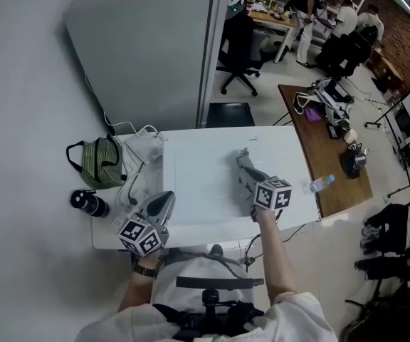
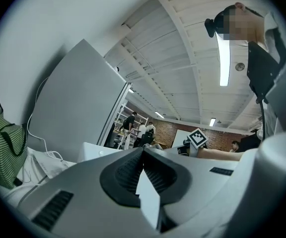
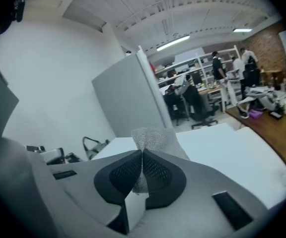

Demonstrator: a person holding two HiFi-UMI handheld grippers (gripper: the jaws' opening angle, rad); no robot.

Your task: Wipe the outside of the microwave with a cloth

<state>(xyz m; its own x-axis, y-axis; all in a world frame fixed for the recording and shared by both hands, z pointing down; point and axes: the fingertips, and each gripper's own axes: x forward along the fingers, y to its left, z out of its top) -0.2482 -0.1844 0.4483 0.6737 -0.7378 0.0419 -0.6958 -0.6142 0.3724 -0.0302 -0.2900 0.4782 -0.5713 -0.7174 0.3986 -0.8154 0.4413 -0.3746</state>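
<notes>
The right gripper (image 3: 142, 156) is clenched on a gray cloth (image 3: 155, 138) over the white microwave (image 1: 205, 169). The left gripper (image 2: 143, 151) is clenched on nothing at the microwave's near left corner.

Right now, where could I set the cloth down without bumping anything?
The microwave top is bare between the left gripper and the cloth held in the right gripper, and on to its far edge. The table's left end is crowded: green bag, black bottle and cables sit close together.
</notes>
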